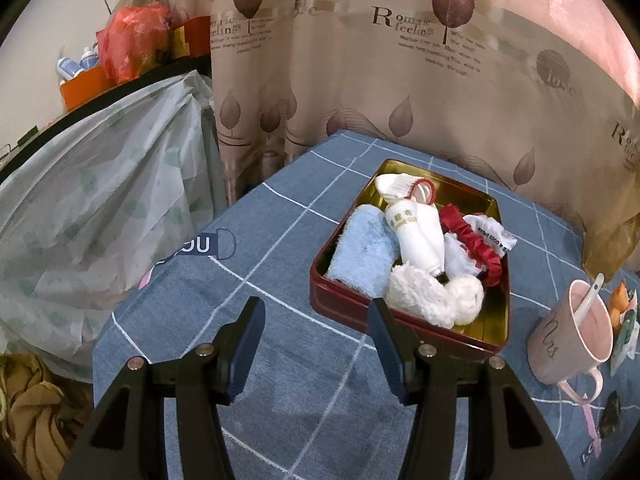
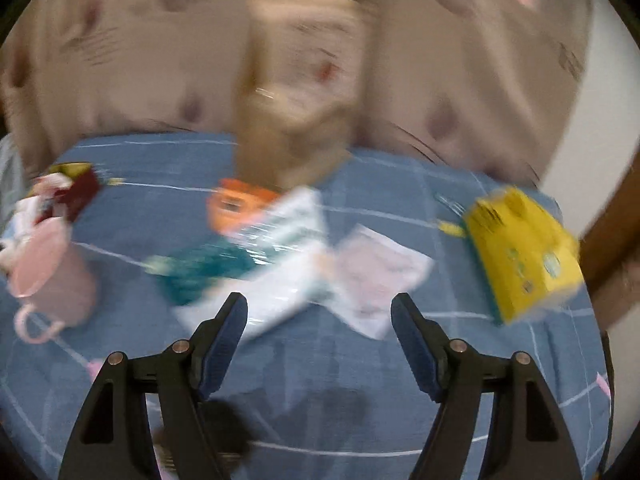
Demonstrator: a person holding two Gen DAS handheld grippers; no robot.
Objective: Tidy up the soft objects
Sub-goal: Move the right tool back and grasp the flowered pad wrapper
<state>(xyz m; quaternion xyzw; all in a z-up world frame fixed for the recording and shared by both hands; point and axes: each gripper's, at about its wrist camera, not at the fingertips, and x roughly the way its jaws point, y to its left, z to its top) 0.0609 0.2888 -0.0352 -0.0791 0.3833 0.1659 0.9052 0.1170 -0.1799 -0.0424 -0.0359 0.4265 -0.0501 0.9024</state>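
A dark red tin point(image 1: 348, 300) with a gold inside sits on the blue checked cloth. In it lie a light blue fluffy sock point(image 1: 360, 252), a white rolled sock point(image 1: 418, 232), a white fluffy piece point(image 1: 432, 292), a red scrunchie point(image 1: 484, 244) and a white lacy piece point(image 1: 460, 258). My left gripper point(image 1: 316, 314) is open and empty, just in front of the tin's near left corner. My right gripper point(image 2: 319, 312) is open and empty above the cloth; its view is blurred. The tin point(image 2: 80, 192) shows there at far left.
A pink mug point(image 1: 568, 340) with a spoon stands right of the tin, also in the right wrist view point(image 2: 56, 280). Plastic packets point(image 2: 280, 240), a paper slip point(image 2: 380, 276), a yellow box point(image 2: 524, 252) and a brown bag point(image 2: 296, 120) lie on the cloth. A curtain hangs behind.
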